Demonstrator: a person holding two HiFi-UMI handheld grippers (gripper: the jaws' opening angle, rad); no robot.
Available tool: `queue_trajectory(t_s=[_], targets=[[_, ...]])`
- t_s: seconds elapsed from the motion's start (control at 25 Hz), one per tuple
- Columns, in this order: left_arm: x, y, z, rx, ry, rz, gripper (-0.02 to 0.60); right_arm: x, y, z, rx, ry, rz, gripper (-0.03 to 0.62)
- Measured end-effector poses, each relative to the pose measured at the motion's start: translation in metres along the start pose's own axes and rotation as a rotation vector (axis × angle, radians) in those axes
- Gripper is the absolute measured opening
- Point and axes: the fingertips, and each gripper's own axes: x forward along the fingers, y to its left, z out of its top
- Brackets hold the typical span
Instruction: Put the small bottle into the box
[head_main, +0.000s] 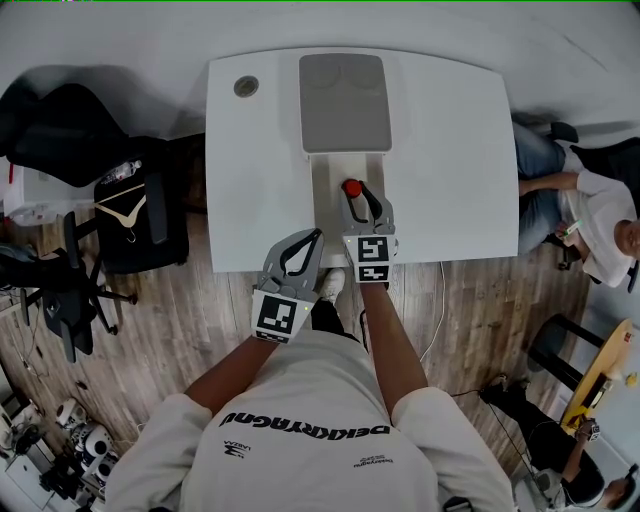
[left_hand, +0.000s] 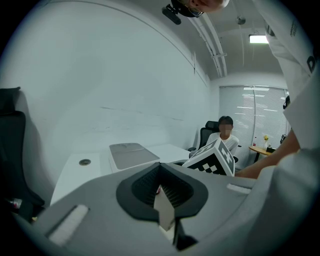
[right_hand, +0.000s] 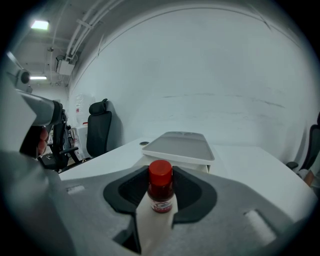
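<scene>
The small bottle (head_main: 352, 188), dark red with a red cap, stands upright between the jaws of my right gripper (head_main: 360, 194), which is shut on it. In the right gripper view the small bottle (right_hand: 161, 192) fills the gap between the black pads, above the box's near end. The white box (head_main: 332, 175) lies in the middle of the table, and its grey lid (head_main: 343, 100) lies open beyond it. My left gripper (head_main: 317, 237) hovers at the table's front edge, left of the right one, shut and empty. The same grey lid (left_hand: 131, 153) shows ahead in the left gripper view.
A white table (head_main: 450, 170) carries the box, with a round cable hole (head_main: 246, 86) at its far left corner. A person (head_main: 590, 215) sits at the right edge. Black chairs (head_main: 60, 130) stand on the wooden floor to the left.
</scene>
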Motion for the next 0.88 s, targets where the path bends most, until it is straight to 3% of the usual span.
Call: queue_trajectory(t_s=[0.88], targets=[[-0.013, -0.002, 0.0, 0.008, -0.01, 0.007, 0.006, -0.006, 0.002, -0.002, 0.037, 0.019, 0.003, 0.184]])
